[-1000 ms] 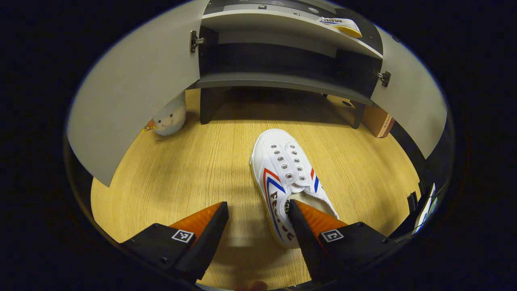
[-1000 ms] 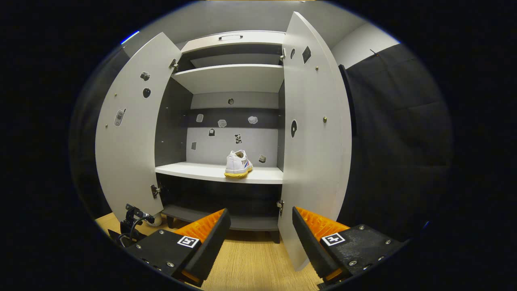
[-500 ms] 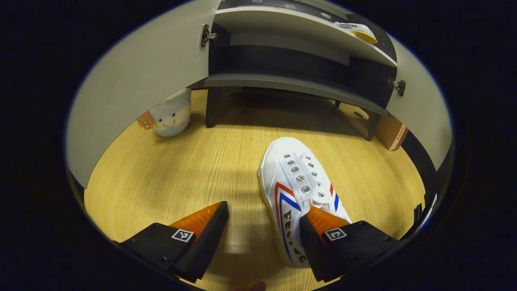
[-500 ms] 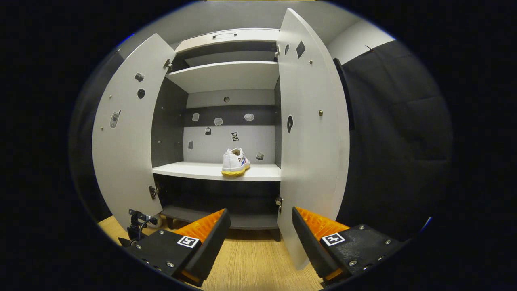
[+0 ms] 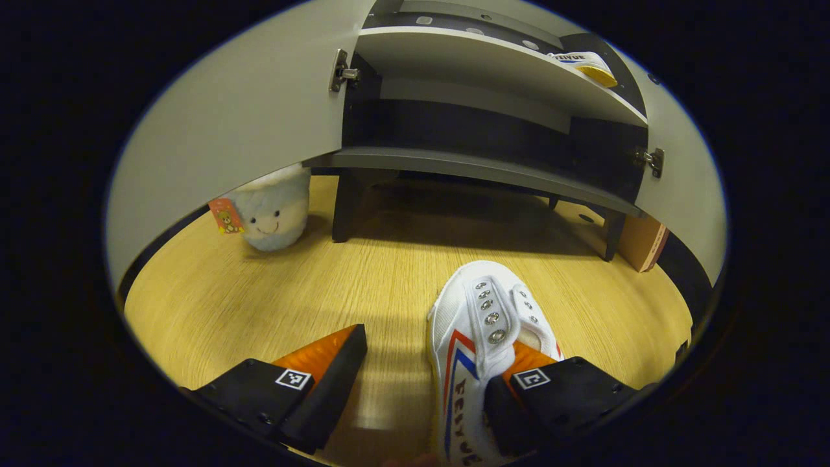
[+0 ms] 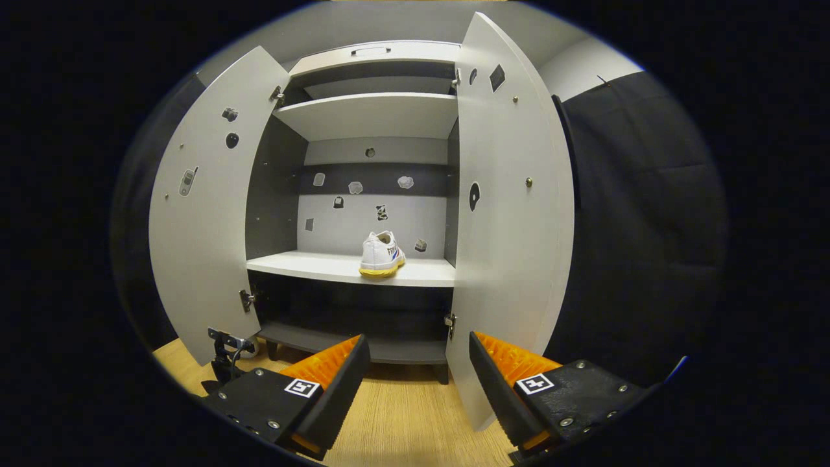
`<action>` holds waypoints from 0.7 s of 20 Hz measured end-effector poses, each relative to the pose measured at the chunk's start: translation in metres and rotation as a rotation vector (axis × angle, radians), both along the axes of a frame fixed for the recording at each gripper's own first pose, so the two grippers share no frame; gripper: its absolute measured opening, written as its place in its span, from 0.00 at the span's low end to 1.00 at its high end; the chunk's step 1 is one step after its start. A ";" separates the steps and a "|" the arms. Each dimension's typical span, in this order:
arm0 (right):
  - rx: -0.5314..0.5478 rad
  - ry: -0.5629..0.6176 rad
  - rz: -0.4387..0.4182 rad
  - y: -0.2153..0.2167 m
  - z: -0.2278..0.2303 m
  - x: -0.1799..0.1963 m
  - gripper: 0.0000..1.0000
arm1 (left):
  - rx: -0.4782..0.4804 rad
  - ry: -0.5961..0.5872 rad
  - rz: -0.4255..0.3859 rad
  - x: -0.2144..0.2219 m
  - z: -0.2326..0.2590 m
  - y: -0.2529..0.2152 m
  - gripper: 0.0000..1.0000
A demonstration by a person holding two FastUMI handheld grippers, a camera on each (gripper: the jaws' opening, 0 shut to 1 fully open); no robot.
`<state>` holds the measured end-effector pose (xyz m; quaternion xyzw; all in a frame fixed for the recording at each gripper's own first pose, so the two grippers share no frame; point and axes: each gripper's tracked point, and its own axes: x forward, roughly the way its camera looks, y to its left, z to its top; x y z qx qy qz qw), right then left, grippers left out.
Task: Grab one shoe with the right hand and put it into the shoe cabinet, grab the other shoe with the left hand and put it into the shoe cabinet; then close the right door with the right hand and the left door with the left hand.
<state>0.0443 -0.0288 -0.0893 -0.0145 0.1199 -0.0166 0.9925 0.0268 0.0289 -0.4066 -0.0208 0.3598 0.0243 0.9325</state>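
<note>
Left gripper view: the left hand-held gripper (image 5: pixel 425 383), fingers apart, has slid forward to straddle the floor shoe (image 5: pixel 483 344), one finger inside its opening (not yet clamped). The right hand-held gripper (image 6: pixel 415 379) hangs open; the first shoe (image 6: pixel 381 254) sits on the shoe cabinet (image 6: pixel 350 269) shelf.

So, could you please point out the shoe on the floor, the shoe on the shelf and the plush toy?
Shoe on the floor (image 5: pixel 483 324): left gripper view, tongue.
Shoe on the shelf (image 6: pixel 380 256): right gripper view, heel.
Plush toy (image 5: pixel 272 211): left gripper view, face.

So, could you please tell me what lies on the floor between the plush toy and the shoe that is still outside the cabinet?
Nothing: the left gripper view shows bare wooden floor between the plush toy and the shoe.
</note>
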 end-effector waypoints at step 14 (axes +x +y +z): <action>-0.015 -0.024 0.001 0.004 0.005 0.004 0.94 | -0.016 -0.062 -0.024 0.001 0.056 -0.028 0.15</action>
